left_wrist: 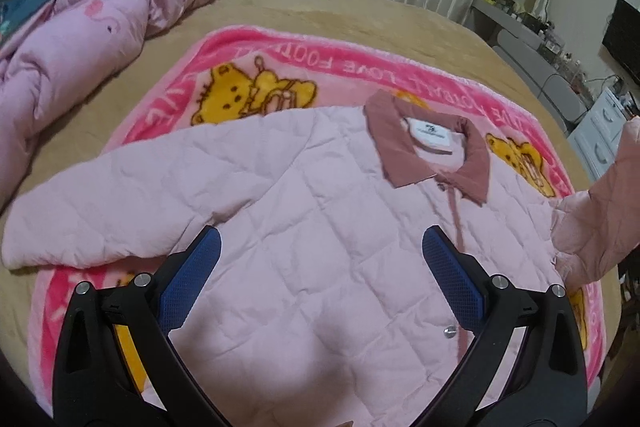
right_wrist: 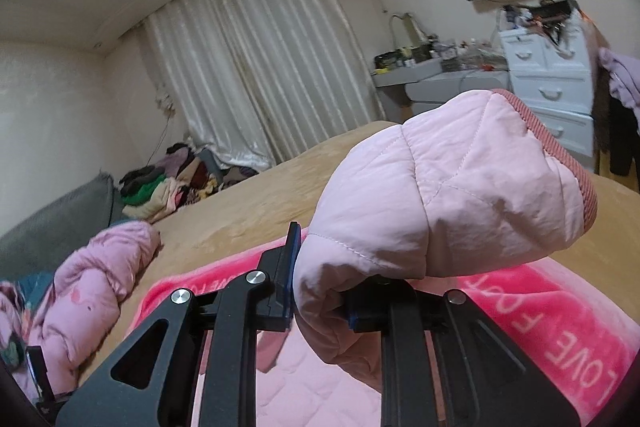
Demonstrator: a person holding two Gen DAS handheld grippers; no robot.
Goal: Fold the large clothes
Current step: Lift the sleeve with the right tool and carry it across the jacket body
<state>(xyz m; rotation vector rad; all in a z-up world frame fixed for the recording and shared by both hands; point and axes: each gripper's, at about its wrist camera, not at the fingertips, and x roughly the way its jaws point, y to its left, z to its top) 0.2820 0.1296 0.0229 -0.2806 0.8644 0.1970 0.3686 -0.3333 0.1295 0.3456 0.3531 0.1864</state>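
Sleeve (right_wrist: 448, 187) sits pinched in the right tool (right_wrist: 320, 291); thin grip near the cuff may slip mid-fold. Left tool (left_wrist: 320, 247) hangs wide, empty, over the jacket (left_wrist: 300, 207).

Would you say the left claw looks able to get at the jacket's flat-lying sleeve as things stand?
Probably yes. The left claw hangs open and empty over the jacket, and the flat sleeve lies uncovered beside it with nothing between. The right claw is shut on the other sleeve.

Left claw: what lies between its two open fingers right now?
In the left wrist view, the left claw is open over the pink quilted jacket; only the jacket's front panel shows between the fingers. No fabric is pinched.
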